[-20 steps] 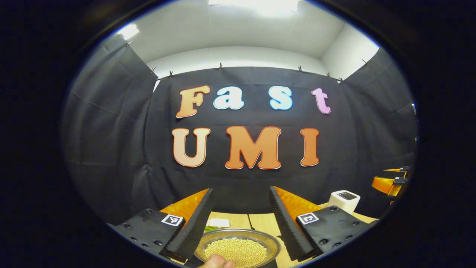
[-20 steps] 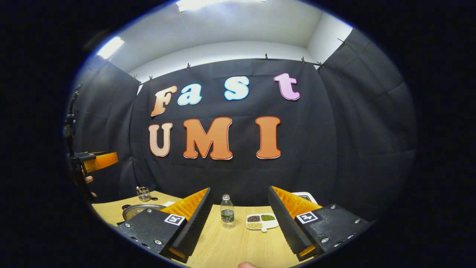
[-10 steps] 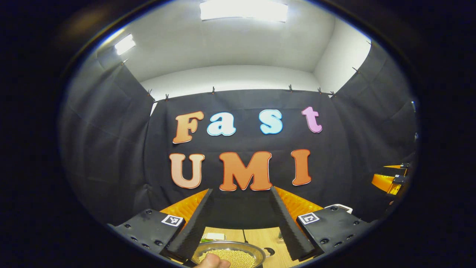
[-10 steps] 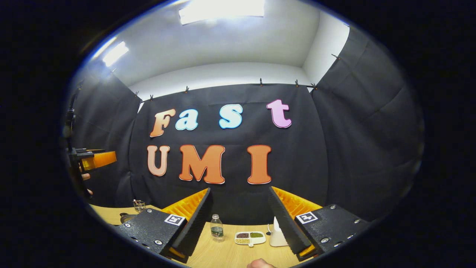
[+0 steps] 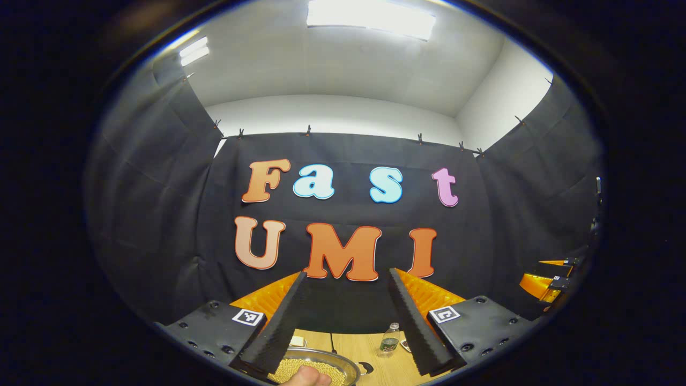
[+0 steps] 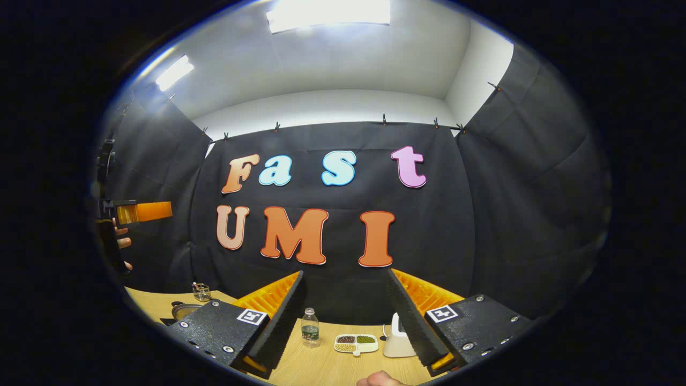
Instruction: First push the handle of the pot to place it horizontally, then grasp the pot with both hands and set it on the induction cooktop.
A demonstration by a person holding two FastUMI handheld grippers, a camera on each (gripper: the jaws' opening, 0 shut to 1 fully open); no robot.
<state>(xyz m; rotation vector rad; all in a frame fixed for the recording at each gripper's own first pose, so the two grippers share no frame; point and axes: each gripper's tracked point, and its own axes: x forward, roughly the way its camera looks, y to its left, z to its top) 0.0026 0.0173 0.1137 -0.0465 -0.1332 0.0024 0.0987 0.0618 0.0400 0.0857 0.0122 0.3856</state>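
Steel, and full of pale beans: that is the pot (image 5: 316, 367) we have to deal with, low on the desk (image 5: 370, 351) just under the left gripper (image 5: 345, 316), whose jaws stand wide apart with nothing between them. The right gripper (image 6: 345, 316) is also held high with its jaws apart and empty, looking over a water bottle (image 6: 310, 327), a divided dish of beans (image 6: 356, 343) and a white jug-like thing (image 6: 396, 340); in its view the pot (image 6: 185, 310) sits well off to the left near a small glass holder (image 6: 201, 292), with the left gripper (image 6: 136, 212) and the hand holding it up at that edge. We judge that nothing has been pushed yet. We cannot make out a long handle, only a small dark loop (image 5: 366, 368) at the pot's rim, nor the cooktop. To do this step well, we would tilt both grippers down until the handle is plainly in sight, then nudge it with one finger's side, slowly, keeping the pot flat so no beans spill.
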